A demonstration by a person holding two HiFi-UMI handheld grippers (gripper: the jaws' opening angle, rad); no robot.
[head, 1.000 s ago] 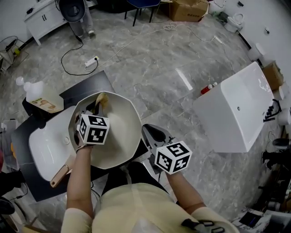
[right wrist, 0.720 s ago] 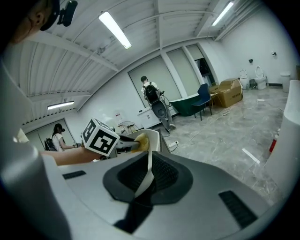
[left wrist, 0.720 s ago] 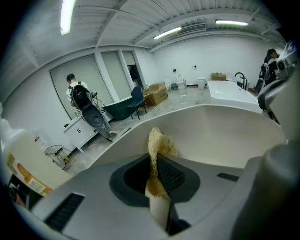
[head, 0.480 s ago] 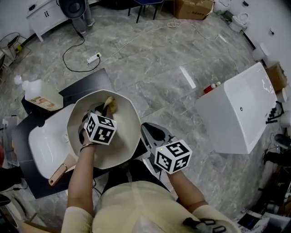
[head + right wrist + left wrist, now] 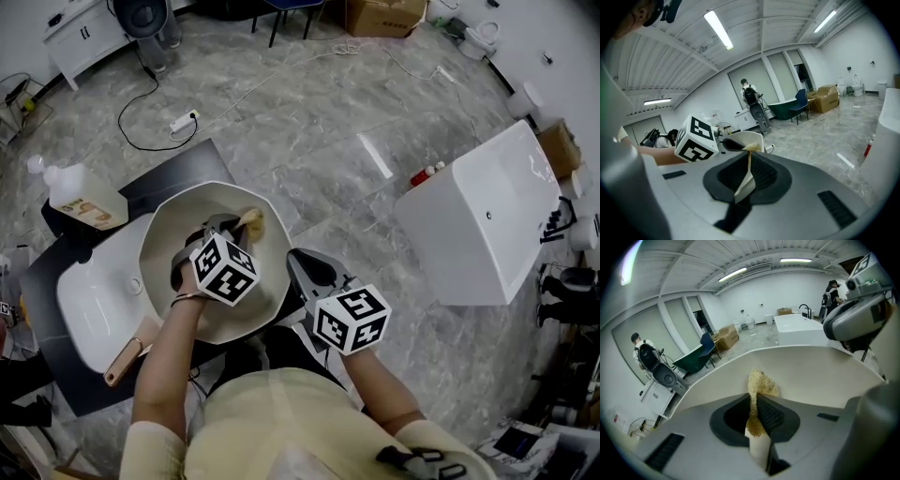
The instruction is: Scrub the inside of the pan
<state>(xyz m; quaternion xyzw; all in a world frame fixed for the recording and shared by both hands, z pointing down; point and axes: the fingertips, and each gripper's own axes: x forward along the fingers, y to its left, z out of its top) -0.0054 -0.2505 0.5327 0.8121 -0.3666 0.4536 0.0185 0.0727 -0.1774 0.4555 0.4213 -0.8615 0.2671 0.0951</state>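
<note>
A cream pan (image 5: 169, 239) with angled sides is held tilted over a white basin (image 5: 89, 309); its copper-toned handle (image 5: 125, 361) points down-left. My left gripper (image 5: 231, 228) reaches inside the pan, shut on a yellow scrub sponge (image 5: 251, 220) that presses on the far inner wall. In the left gripper view the sponge (image 5: 761, 384) sticks out past the left gripper (image 5: 757, 420) against the pan wall (image 5: 811, 376). My right gripper (image 5: 302, 270) is shut on the pan's right rim; in the right gripper view the right gripper (image 5: 746, 174) pinches the thin cream rim (image 5: 743, 185).
A detergent bottle (image 5: 80, 199) lies on the black tabletop (image 5: 178, 173) to the left. A large white tub (image 5: 487, 220) stands on the floor at right with a red bottle (image 5: 427, 175) beside it. A power strip (image 5: 181, 122) and cable lie on the floor.
My left gripper has carried the sponge across the pan's inside, from the upper left wall towards the upper right. The right gripper has kept its hold on the rim.
</note>
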